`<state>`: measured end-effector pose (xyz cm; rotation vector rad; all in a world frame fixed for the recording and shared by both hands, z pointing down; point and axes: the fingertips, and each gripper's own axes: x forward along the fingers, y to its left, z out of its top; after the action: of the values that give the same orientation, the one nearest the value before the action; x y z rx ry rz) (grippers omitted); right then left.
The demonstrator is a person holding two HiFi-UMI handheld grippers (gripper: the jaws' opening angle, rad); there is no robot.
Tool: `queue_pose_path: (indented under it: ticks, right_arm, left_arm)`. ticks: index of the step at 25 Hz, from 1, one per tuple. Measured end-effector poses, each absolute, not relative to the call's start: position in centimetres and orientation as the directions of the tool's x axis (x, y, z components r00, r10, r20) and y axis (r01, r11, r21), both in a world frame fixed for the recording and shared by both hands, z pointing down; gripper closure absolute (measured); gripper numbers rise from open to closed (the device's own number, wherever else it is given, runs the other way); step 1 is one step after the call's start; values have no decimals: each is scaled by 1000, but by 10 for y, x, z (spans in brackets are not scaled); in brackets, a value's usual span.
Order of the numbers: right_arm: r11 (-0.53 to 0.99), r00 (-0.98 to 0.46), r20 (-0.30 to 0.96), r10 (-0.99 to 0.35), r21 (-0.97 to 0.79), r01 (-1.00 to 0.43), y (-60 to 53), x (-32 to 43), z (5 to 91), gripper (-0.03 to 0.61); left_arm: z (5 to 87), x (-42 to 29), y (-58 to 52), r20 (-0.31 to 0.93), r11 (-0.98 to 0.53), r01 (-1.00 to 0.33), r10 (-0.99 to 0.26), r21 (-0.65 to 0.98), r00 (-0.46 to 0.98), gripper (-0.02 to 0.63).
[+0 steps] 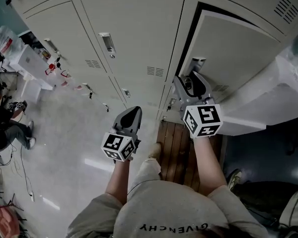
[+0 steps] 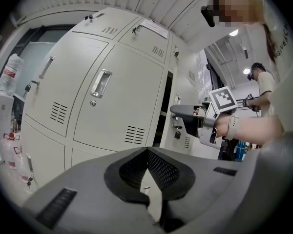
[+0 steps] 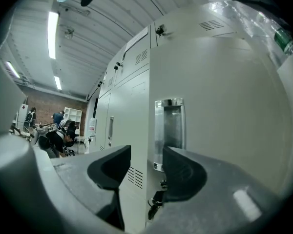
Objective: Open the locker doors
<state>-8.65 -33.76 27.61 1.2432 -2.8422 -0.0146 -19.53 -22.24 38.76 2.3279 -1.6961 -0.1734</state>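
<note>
Shirt [image 1: 174, 216] read GIVENCHY. Ajar locker door [image 1: 238, 48] stood at 1 o'clock, its inside hidden. Right gripper [image 1: 192, 77] had jaws apart, straddling the door's edge, chrome handle [image 3: 170, 126] just beside at 1 o'clock. Left gripper [image 1: 132, 114] was closed, empty, well short of shut lockers [image 1: 134, 29] at 12 o'clock.

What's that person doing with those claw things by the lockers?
A person stands facing a wall of grey lockers with a gripper in each hand. The right gripper is up at one locker door that is already ajar. Its jaws are apart, with the door's edge between them, next to the metal handle. The left gripper hangs lower, shut and empty. The neighbouring door is closed.
</note>
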Motion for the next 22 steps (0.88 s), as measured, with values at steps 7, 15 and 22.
queue_pose_path:
  ticks: [7, 15, 22]
  right_arm:
    - [677, -675, 44, -736, 28, -736, -306, -66, 276, 406]
    - [670, -669, 44, -742, 42, -741, -276, -41, 276, 466]
    - [692, -691, 43, -722, 39, -721, -257, -23, 275, 466]
  left_arm:
    - [384, -184, -194, 42, -274, -921, -954, 278, 297, 615]
    - [375, -167, -170, 38, -289, -919, -950, 268, 310, 615]
    - [361, -148, -169, 25, -325, -913, -940, 245, 341, 615]
